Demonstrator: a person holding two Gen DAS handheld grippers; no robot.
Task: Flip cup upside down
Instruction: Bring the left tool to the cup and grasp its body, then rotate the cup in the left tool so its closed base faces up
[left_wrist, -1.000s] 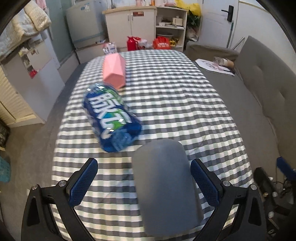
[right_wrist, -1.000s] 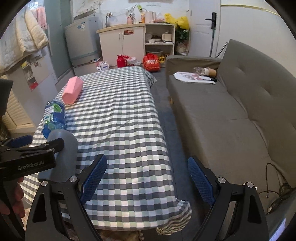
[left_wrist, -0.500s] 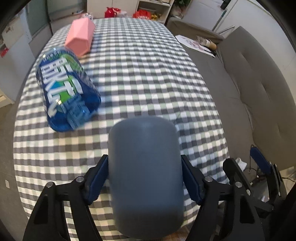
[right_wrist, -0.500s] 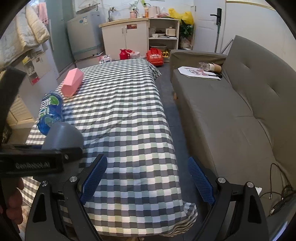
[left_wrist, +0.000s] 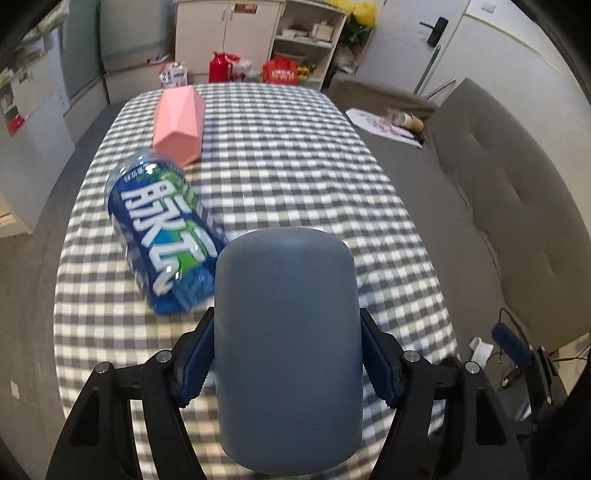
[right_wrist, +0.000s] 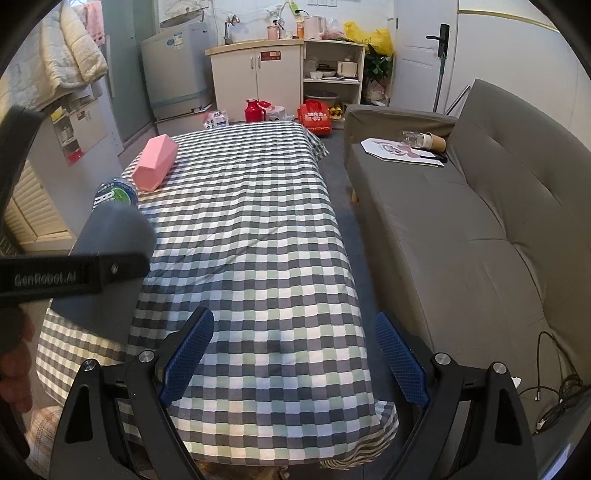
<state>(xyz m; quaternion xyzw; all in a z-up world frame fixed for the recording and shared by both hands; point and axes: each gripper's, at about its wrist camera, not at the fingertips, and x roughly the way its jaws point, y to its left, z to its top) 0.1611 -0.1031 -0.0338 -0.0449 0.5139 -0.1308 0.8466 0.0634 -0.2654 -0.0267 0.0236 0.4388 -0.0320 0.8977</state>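
Grey cup (left_wrist: 286, 343) clamped between left tongs (left_wrist: 287, 363) — right tongs (right_wrist: 295, 362) gape.

left gripper (left_wrist: 286, 363) clamping grey cup (left_wrist: 286, 332), checked table (left_wrist: 295, 177)

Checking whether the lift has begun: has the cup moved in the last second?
Yes. In the right wrist view the cup, clamped by the left gripper, has risen and now overlaps the bottle lying on the table.

A lived-in home: grey sofa (right_wrist: 480, 229), checked-cloth table (right_wrist: 258, 221), kitchen cabinet (right_wrist: 258, 77).
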